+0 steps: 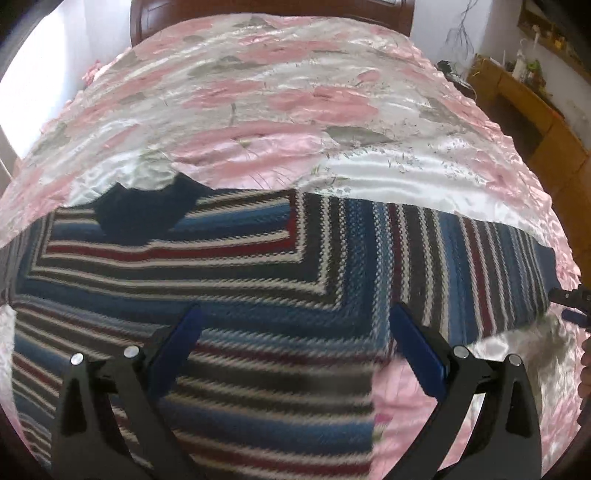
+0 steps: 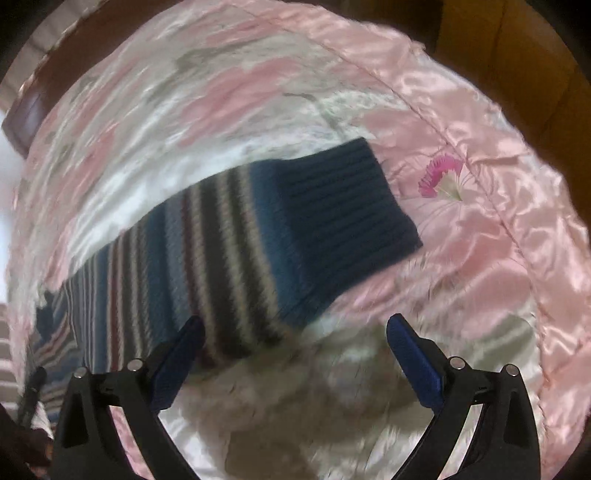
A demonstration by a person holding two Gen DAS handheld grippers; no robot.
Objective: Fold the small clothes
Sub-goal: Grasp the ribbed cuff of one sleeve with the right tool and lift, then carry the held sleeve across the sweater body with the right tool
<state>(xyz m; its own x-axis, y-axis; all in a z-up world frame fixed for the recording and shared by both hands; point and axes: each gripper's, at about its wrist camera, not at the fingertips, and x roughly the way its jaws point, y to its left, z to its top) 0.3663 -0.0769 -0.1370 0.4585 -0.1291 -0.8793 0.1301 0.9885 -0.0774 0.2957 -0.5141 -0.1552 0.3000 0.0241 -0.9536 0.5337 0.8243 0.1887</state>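
Left wrist view: I see a striped knit sweater [image 1: 229, 295] spread flat on a bed covered by a pink and white floral satin bedspread [image 1: 280, 103]. The sweater fills the lower half of the frame, its navy collar [image 1: 144, 214] at centre left and one sleeve [image 1: 465, 269] running out to the right. My left hand-held gripper [image 1: 293, 321] is released, its blue fingers [image 1: 417, 343] spread wide above the sweater body, grasping nothing. A dark wooden headboard [image 1: 266, 11] sits at the top of the frame, and a wooden cabinet [image 1: 524, 107] at upper right.

Right wrist view: the picture is blurred. The sleeve [image 2: 207, 266] crosses the frame from lower left to centre right, ending in a navy ribbed cuff [image 2: 343, 221] that lies flat on the bedspread [image 2: 480, 258]. My right hand-held gripper [image 2: 295, 332] is released, with fingers [image 2: 410, 350] wide apart; the left finger is over the sleeve's lower edge and the right over bare bedspread. I cannot tell whether either touches the fabric.
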